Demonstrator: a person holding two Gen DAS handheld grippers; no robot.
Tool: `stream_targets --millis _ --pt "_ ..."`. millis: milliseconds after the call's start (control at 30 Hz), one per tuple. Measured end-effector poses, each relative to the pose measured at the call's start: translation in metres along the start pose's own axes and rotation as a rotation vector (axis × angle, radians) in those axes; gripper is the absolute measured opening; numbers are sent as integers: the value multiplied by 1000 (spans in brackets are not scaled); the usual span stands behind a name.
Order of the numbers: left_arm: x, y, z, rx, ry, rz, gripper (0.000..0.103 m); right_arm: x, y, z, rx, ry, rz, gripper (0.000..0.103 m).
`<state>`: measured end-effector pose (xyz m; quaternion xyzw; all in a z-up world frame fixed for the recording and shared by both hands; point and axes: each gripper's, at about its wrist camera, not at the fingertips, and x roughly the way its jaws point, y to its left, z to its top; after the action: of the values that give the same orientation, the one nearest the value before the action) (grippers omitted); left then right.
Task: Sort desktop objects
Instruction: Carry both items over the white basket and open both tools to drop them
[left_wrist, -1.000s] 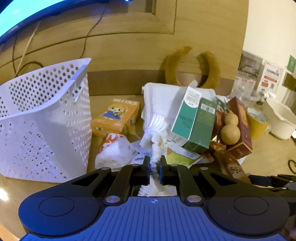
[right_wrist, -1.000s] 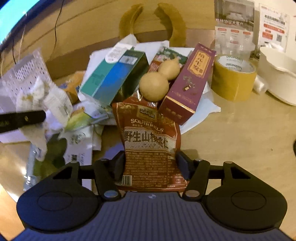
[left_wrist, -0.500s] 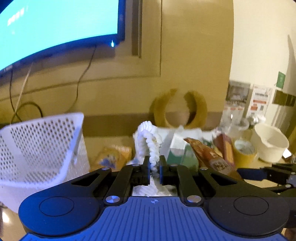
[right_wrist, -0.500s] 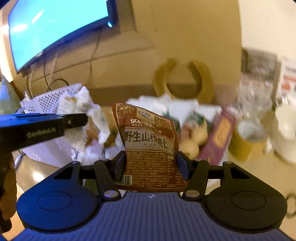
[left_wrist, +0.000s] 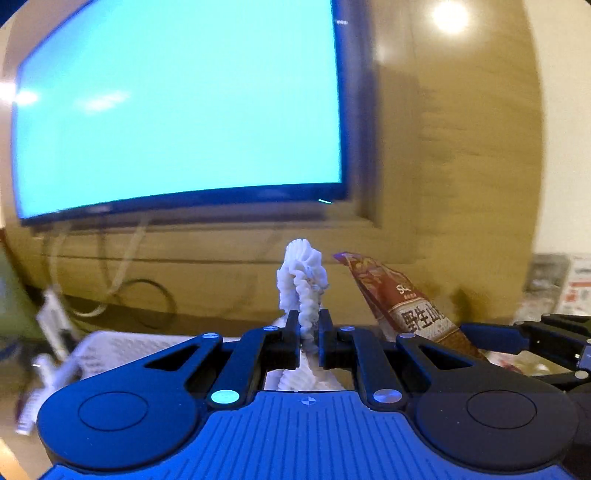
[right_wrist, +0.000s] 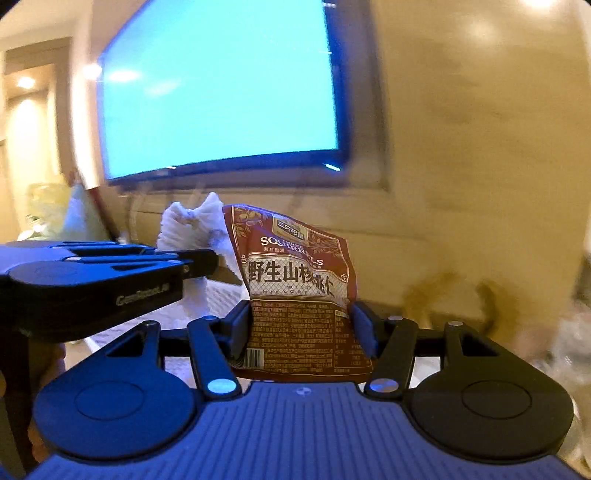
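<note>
Left gripper (left_wrist: 306, 328) jaws pinch a crinkled white tissue (left_wrist: 303, 280); only the right view shows its bunched side. Right gripper (right_wrist: 301, 328) jaws clamp a glossy brown packet (right_wrist: 295, 291) – tissue at its 10 o'clock, both aloft

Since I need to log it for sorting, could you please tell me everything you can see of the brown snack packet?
The snack packet is a flat, glossy brown-red foil pouch with white Chinese lettering, "SQUIRRELS" near the top, fine print and a barcode lower down. It is creased, its top curling. The right gripper holds it upright in the air, its pads pressed on the packet's two side edges. The crumpled white tissue sits just beside its upper left corner.
</note>
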<state>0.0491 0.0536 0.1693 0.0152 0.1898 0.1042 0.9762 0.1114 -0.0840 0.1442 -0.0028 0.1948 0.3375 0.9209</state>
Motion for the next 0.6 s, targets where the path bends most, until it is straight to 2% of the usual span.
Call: stream_targets --millis 167,267,467,600 --pt "2 51 7 1 -1 119 5 35 44 22 -34 4 93 64" --pt "4 84 7 -2 0 166 5 61 73 29 -48 26 130 64" --pt "31 148 -9 -22 63 174 7 111 128 22 -54 108 149 64" --pt "52 186 -27 -56 123 145 7 149 158 13 -75 180 113 64"
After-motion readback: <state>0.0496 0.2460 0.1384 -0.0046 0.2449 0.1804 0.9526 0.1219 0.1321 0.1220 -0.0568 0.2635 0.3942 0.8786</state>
